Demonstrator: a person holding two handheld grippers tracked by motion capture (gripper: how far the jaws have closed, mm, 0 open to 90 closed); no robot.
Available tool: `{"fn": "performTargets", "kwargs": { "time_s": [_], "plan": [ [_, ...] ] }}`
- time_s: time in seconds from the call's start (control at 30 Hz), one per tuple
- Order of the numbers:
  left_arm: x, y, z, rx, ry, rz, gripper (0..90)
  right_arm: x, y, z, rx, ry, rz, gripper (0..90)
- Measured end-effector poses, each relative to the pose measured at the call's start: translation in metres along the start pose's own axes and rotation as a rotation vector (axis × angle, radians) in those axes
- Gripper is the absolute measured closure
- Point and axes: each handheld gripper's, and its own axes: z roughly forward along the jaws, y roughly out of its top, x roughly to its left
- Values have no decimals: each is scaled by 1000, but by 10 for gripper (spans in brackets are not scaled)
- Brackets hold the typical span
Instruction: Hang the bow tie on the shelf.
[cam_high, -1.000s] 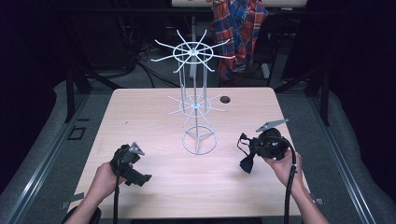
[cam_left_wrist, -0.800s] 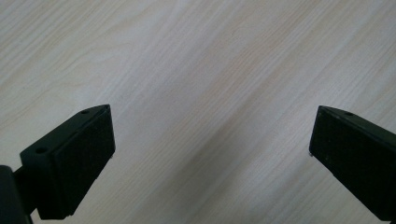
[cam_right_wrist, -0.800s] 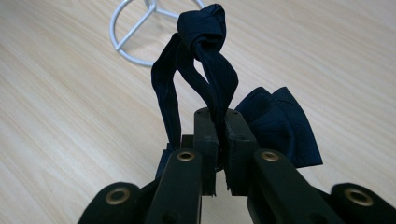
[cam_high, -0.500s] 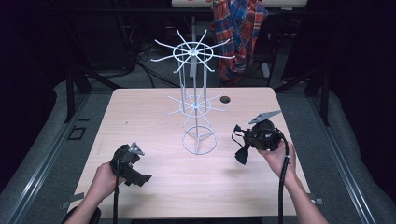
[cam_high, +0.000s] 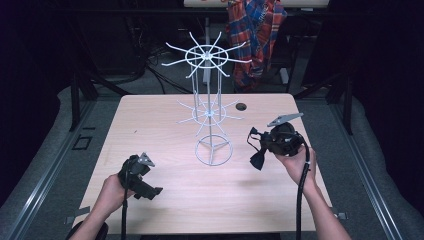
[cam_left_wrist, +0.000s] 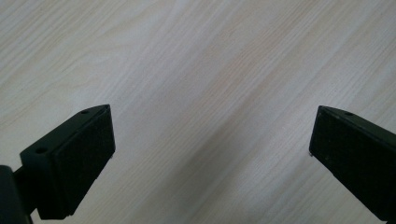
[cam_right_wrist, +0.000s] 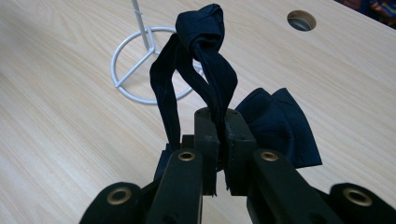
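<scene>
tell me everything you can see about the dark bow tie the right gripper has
The bow tie is dark navy fabric, matte and soft-looking. Its flared bow hangs beside the right gripper, just above the wooden table; whether it touches the table is unclear. Its narrow strap is pinched between the shut jaws and rises in a loop ending in a twisted knot. In the high view it dangles from the gripper to the right of the white wire rack's ring base, apart from it.

Black claw (cam_right_wrist: 219, 154), brass-ringed screw holes, seemingly.
</scene>
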Motion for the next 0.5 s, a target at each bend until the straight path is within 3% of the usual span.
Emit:
{"fn": "performTargets", "kwargs": {
  "time_s": [0.5],
  "plan": [
    [1,-1,0,-1,1,-6,3,-10,13,-2,-42,-6,19,860]
  ]
}}
